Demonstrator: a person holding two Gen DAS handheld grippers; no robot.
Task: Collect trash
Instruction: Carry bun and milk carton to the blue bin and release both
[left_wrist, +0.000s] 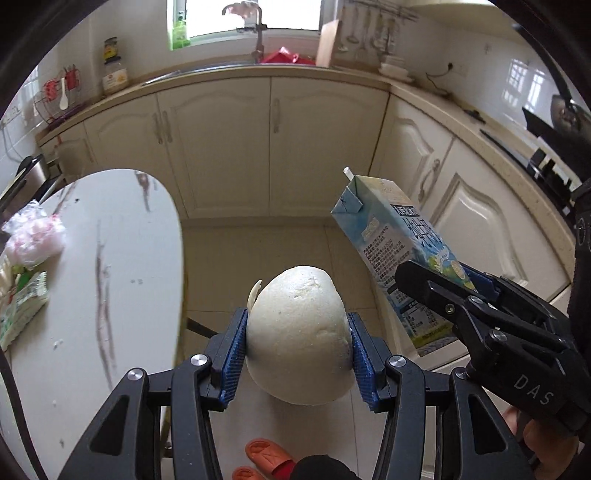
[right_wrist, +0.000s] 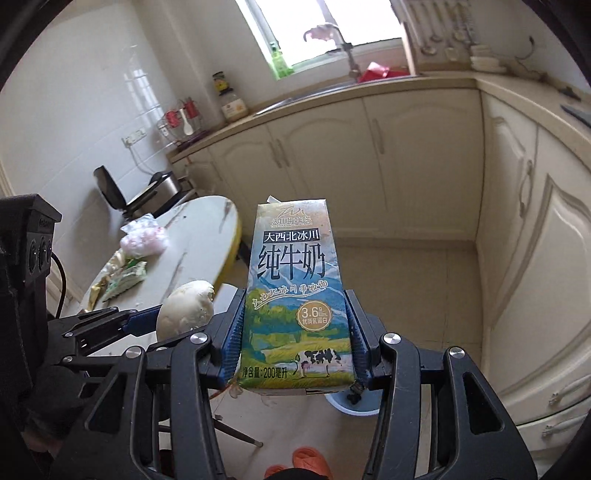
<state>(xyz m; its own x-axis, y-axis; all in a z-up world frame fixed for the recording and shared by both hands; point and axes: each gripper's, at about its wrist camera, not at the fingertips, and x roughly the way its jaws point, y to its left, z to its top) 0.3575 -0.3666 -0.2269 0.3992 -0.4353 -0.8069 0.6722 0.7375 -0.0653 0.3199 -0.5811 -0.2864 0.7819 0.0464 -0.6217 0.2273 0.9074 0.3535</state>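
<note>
We've got both grippers loaded: left gripper (left_wrist: 297, 345) clamped on the steamed bun (left_wrist: 299, 332), right gripper (right_wrist: 295, 341) clamped on the milk carton (right_wrist: 295, 295), both lifted off the table (left_wrist: 122, 258), probably heading binward. Wrappers (right_wrist: 125, 278) remain there.

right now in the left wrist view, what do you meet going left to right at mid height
pink plastic bag → white table → steamed bun in the left claw → milk carton → right claw
</note>
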